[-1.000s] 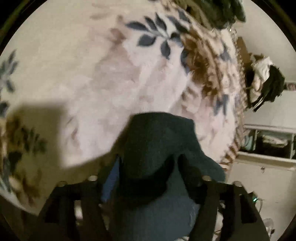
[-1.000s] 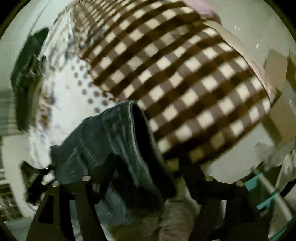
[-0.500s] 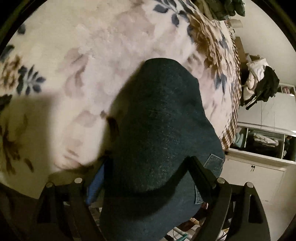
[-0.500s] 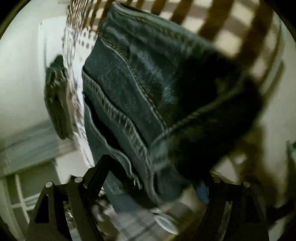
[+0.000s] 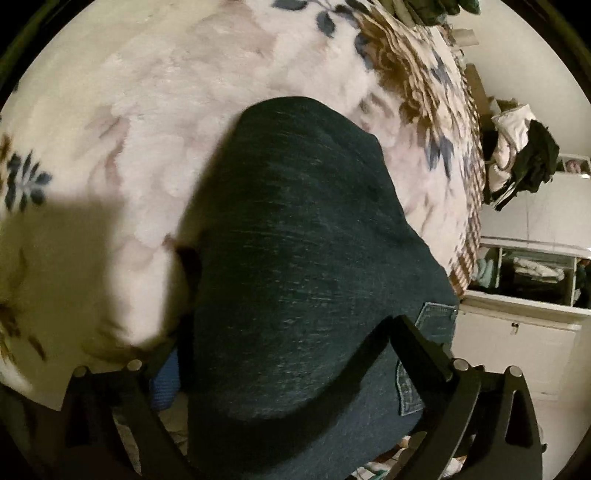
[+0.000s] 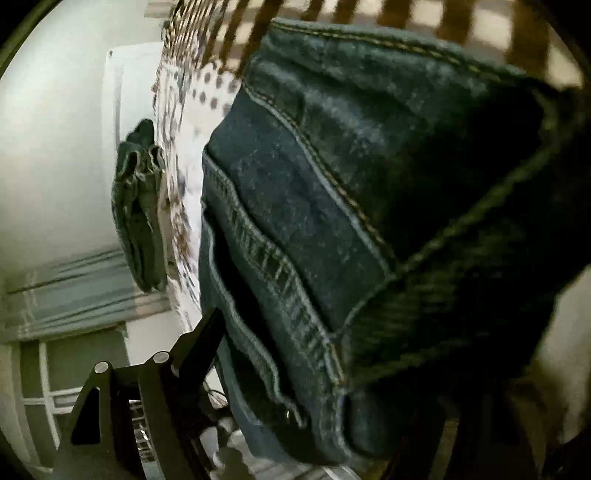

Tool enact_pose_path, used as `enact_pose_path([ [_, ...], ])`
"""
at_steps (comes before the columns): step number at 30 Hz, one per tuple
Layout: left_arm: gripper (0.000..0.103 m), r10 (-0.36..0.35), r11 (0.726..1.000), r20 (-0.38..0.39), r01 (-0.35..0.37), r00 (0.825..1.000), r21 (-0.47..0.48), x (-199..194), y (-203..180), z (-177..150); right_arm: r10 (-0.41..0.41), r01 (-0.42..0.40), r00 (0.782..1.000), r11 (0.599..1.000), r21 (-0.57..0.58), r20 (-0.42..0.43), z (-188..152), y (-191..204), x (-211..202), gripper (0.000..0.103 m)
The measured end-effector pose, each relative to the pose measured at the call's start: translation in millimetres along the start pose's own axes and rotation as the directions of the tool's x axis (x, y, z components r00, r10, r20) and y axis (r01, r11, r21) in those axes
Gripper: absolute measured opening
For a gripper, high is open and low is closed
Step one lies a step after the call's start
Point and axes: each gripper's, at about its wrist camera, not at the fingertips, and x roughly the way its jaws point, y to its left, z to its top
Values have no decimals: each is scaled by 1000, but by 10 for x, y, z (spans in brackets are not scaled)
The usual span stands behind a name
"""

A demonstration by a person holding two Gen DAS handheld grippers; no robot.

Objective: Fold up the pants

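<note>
The dark jeans (image 5: 306, 266) hang over the floral blanket (image 5: 166, 122), filling both views. The left claw (image 5: 280, 354) pinches their fabric; the right claw (image 6: 332, 369) grips the stitched hem. Bare blanket lies left of the jeans.

- left gripper (image 5: 280, 347): fingertips buried under the jeans (image 5: 306, 266), grip can't be confirmed
- right gripper (image 6: 325, 373): right finger hidden behind denim, 5 o'clock
- checked blanket (image 6: 369, 14): motion-blurred, cut off at 12 o'clock
- shelf contents (image 5: 532, 269), 3 o'clock: too small to identify
</note>
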Motion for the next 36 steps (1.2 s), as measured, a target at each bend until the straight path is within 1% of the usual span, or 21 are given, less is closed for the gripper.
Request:
enact_pose_path([
  [1,101,0,1000,4,0,1000,18,-3,-30,-3,-16,16,1000,1000,-13,13,-25,31,-12,73],
  [2,98,-5,1000,11,4,1000,27,-2,-51,-14,-25,25,999,1000,-18,23,-38,38,-28,57],
  [3,81,4,999,22,-4,1000,34,-20,-57,-25,-40,41,999,999,-19,31,-62,48,-31,52],
  [4,70,23,999,36,-24,999,39,-58,-51,-39,-53,54,998,998,-23,41,-90,69,-45,49],
  [5,51,28,999,50,-30,998,39,-102,-31,-46,-68,69,996,997,-30,51,-116,104,-59,47],
  [6,41,14,999,55,-16,998,30,-140,0,-56,-80,82,995,996,-38,58,-142,149,-71,44],
  [7,38,-7,1000,63,6,998,25,-197,22,-76,-100,104,993,993,-61,62,-178,233,-75,44],
  [9,29,-7,999,76,3,997,52,-289,-43,-120,-127,134,989,986,-104,69,-229,376,-89,41],
  [12,27,-6,997,84,0,996,73,-482,-193,-145,-153,163,985,975,-148,77,-334,616,-160,40],
  [15,27,-12,997,88,5,996,77,-792,-355,-112,-149,158,986,975,-155,68,-411,881,-270,40],
  [17,27,-16,996,100,8,995,85,-1065,-511,-60,-131,138,990,976,-168,56,-469,1161,-366,40],
  [20,27,-27,994,140,12,990,106,-1558,-761,90,-99,105,994,975,-194,41,-530,1569,-464,40],
  [22,27,-35,993,174,16,984,114,-1833,-900,234,-68,74,997,972,-221,33,-533,1974,-456,39],
  [23,27,-42,993,197,19,980,118,-1995,-979,343,-58,64,998,971,-230,33,-533,2099,-447,39],
  [25,27,-52,992,236,23,970,124,-2262,-1094,595,-27,34,999,966,-258,32,-504,2493,-356,39],
  [26,27,-58,992,248,28,967,124,-2342,-1126,701,-15,23,999,963,-268,33,-481,2654,-299,39],
  [29,27,-82,989,292,42,953,140,-2653,-1246,1218,26,-13,999,957,-289,41,-364,3194,-32,39],
  [31,27,-92,986,317,42,944,161,-2831,-1306,1657,58,-38,997,952,-305,55,-249,3589,253,40],
  [32,27,-97,985,324,43,941,170,-2893,-1321,1893,65,-43,996,950,-308,59,-210,3697,350,39],
  [33,27,-101,984,329,45,939,174,-2945,-1324,2152,74,-50,995,950,-309,66,-152,3848,503,40],
  [36,27,-106,984,331,50,938,173,-2996,-1279,2781,86,-55,992,948,-314,87,56,4283,1058,39],
])
